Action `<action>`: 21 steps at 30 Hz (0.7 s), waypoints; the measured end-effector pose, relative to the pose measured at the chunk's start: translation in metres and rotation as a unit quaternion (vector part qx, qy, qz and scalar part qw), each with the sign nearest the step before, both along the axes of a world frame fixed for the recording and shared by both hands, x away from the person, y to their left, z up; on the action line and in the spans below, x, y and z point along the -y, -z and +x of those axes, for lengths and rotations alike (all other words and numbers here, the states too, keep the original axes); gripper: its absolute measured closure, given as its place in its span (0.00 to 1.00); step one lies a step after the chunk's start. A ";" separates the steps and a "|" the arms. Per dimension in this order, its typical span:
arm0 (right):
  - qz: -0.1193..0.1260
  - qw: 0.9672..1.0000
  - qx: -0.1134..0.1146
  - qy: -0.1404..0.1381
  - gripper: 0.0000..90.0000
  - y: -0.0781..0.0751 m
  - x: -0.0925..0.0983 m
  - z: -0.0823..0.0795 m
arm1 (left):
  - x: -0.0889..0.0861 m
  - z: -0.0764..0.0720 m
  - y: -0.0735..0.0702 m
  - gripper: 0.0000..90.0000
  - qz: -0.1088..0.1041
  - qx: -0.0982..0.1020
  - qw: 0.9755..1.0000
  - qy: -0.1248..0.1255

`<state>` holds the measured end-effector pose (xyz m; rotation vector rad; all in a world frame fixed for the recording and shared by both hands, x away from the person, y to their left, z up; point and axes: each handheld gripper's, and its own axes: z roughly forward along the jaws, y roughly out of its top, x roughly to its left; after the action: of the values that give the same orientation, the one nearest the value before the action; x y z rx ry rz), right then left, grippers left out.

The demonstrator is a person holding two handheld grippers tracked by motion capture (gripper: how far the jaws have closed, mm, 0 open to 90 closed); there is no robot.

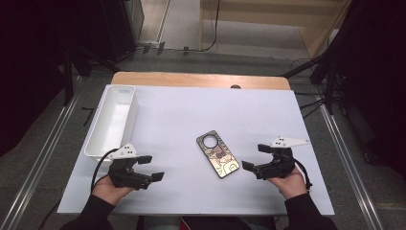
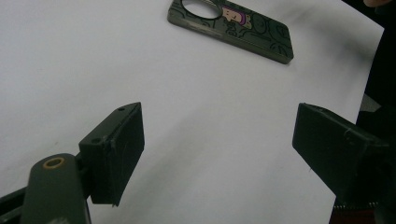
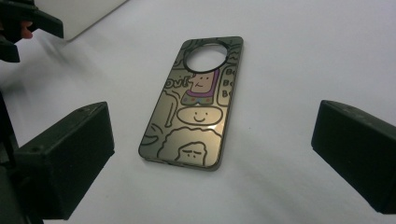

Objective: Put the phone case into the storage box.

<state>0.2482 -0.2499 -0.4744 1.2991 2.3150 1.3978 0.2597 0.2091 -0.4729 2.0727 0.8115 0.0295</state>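
Observation:
A phone case (image 1: 218,153) with cartoon drawings and a round camera hole lies flat on the white table top (image 1: 191,110), a little right of centre. My left gripper (image 1: 152,167) rests near the front left, open and holding nothing. In the left gripper view the case (image 2: 233,28) lies well beyond the left gripper (image 2: 219,149). My right gripper (image 1: 253,157) sits just right of the case, open, jaws pointing at it. In the right gripper view the case (image 3: 196,107) lies ahead of the right gripper (image 3: 215,135), between the lines of the wide jaws and touching neither.
A long white tray (image 1: 103,120) stands along the left edge of the table, just behind my left gripper; its corner (image 3: 88,14) shows in the right gripper view. Metal rails (image 1: 43,158) run along both sides on the floor. Stand legs and cables (image 1: 311,72) lie at the back right.

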 end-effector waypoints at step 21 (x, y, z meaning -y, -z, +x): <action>-0.006 1.000 -0.001 -0.002 0.00 0.003 -0.018 0.016 | 0.000 0.000 0.001 0.18 0.000 -0.003 1.000 0.000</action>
<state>0.2643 -0.2322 -0.4771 1.2948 2.3241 1.3827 0.2598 0.2086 -0.4740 2.0750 0.8148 0.0221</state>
